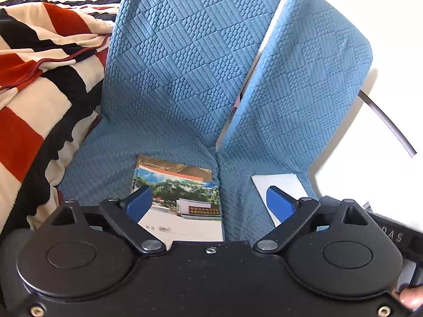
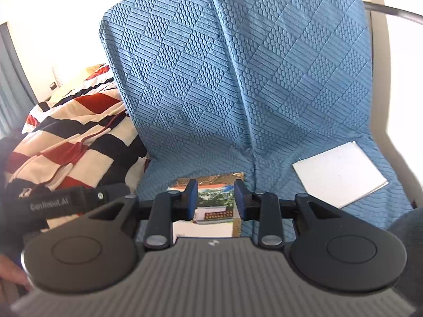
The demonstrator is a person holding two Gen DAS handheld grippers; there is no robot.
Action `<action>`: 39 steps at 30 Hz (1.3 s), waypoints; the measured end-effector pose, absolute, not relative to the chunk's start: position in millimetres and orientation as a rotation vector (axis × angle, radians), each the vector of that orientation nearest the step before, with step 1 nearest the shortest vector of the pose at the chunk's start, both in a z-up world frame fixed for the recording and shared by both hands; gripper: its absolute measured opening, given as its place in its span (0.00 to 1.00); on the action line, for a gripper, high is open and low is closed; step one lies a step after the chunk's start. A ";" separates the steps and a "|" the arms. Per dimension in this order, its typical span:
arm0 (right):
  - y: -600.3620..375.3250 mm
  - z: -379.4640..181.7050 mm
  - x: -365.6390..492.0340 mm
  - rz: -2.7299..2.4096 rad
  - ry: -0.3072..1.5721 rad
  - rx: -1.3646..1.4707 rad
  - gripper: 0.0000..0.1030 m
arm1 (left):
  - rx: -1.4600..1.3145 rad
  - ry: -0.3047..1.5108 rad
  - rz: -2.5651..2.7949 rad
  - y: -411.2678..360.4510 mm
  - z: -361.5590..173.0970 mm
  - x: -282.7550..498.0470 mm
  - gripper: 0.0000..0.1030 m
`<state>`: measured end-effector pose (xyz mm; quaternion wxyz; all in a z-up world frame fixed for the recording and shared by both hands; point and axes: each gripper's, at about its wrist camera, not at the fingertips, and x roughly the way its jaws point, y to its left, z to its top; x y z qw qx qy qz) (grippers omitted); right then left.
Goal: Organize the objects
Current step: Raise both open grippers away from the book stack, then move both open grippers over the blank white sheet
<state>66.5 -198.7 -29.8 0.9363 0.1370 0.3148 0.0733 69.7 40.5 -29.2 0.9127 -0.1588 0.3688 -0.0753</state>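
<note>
Booklets in a small stack on the blue quilted seat, just left of the seam between the two cushions, photo covers up, topmost one showing trees and a gate. Probably two or three thin copies, slightly fanned at the far edge; exact count hard to read under the claws. Long axis running from the near seat edge toward the backrest, lower white margin nearest the cameras. Light, flat, floppy paper, glossy and likely to slide sheet on sheet; best pinched across a free side edge through the whole stack, or squared up first against the seam. White card lying flat on the right-hand cushion, well apart from the stack, corner turned toward the backrest, equally thin and hard to get under on soft fabric. Left claw spread wide above the seat, nothing between the pads. Right claw narrowed but not closed, gap empty, hovering over the stack. Striped blanket heaped to the left.
</note>
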 end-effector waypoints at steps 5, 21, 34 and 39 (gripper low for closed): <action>-208.9 -29.2 47.8 0.134 0.643 0.273 0.33 | -0.316 0.758 -0.175 25.1 -21.8 59.2 0.95; -232.0 -44.2 37.2 0.080 0.711 0.317 0.35 | -0.339 0.778 -0.219 0.6 -20.6 56.2 0.99; -259.2 -42.4 25.9 0.039 0.694 0.323 0.40 | -0.298 0.786 -0.280 -34.4 -17.2 60.2 0.99; -270.7 -42.5 20.6 0.024 0.683 0.322 0.40 | -0.289 0.797 -0.303 -51.1 -18.7 62.8 0.99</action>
